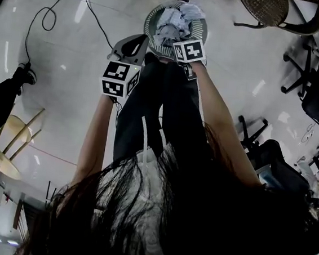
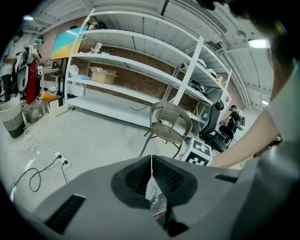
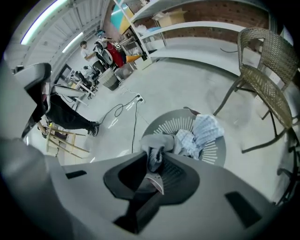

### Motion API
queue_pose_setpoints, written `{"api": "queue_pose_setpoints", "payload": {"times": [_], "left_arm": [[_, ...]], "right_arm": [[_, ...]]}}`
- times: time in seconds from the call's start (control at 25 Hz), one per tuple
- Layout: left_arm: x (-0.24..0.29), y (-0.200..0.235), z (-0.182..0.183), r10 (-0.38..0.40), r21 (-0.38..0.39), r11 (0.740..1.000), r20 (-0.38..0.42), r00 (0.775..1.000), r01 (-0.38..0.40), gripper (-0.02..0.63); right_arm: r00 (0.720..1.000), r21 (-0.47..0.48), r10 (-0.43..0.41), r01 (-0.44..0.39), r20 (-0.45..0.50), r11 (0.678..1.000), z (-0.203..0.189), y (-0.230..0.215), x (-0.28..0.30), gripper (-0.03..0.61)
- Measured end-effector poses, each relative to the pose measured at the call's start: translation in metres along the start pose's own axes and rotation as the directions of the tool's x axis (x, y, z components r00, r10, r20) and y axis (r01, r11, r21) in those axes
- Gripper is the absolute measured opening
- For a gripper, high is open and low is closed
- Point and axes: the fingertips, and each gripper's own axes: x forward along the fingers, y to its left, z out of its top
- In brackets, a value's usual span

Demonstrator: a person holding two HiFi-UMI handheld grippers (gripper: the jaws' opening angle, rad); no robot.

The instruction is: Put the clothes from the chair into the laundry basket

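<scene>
The left hand-held gripper (image 2: 151, 158) has its jaws pressed together, tips meeting. The right hand-held gripper (image 3: 154, 157) pinches a grey garment (image 3: 161, 143) at the near rim of the round laundry basket (image 3: 216, 152). A pale checked garment (image 3: 206, 129) lies in the basket. The basket stands on a pale concrete floor (image 1: 60, 97). Only the left gripper view shows the white shelving (image 2: 136, 68) behind the wicker chair (image 2: 171, 123). Only the head view shows both grippers together, near the basket at top centre.
</scene>
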Motion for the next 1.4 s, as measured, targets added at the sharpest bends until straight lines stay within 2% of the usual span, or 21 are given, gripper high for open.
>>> {"api": "queue_pose_setpoints", "payload": {"times": [0.08, 0.28, 0.6, 0.88, 1.04, 1.4], "left_arm": [[0.004, 0.003, -0.004, 0.000, 0.002, 1.000, -0.010, 1.000, 0.000, 0.020], [0.012, 0.015, -0.012, 0.012, -0.030, 0.999, -0.014, 1.000, -0.012, 0.020], [0.022, 0.014, -0.018, 0.017, -0.045, 0.999, -0.031, 0.999, -0.018, 0.020], [0.014, 0.009, -0.008, 0.025, -0.053, 0.998, -0.017, 1.000, -0.025, 0.020], [0.006, -0.001, 0.007, 0.024, -0.047, 0.999, 0.004, 1.000, -0.024, 0.020], [-0.019, -0.032, 0.052, 0.003, -0.027, 1.000, 0.073, 0.997, -0.001, 0.020]], "right_arm": [[1.000, -0.013, -0.015, 0.015, -0.026, 1.000, -0.004, -0.007, 0.011, 0.071], [1.000, -0.003, -0.028, 0.028, -0.010, 1.000, 0.004, -0.017, 0.032, 0.219], [1.000, -0.006, -0.009, 0.010, 0.016, 1.000, 0.020, -0.022, 0.032, 0.242], [0.988, 0.050, 0.044, -0.052, 0.147, 0.997, 0.043, -0.007, -0.005, 0.242], [0.961, 0.064, 0.067, -0.087, 0.269, 0.994, 0.065, 0.003, -0.048, 0.241], [0.868, 0.009, 0.133, -0.156, 0.478, 0.988, 0.099, 0.038, -0.168, 0.233]]}}
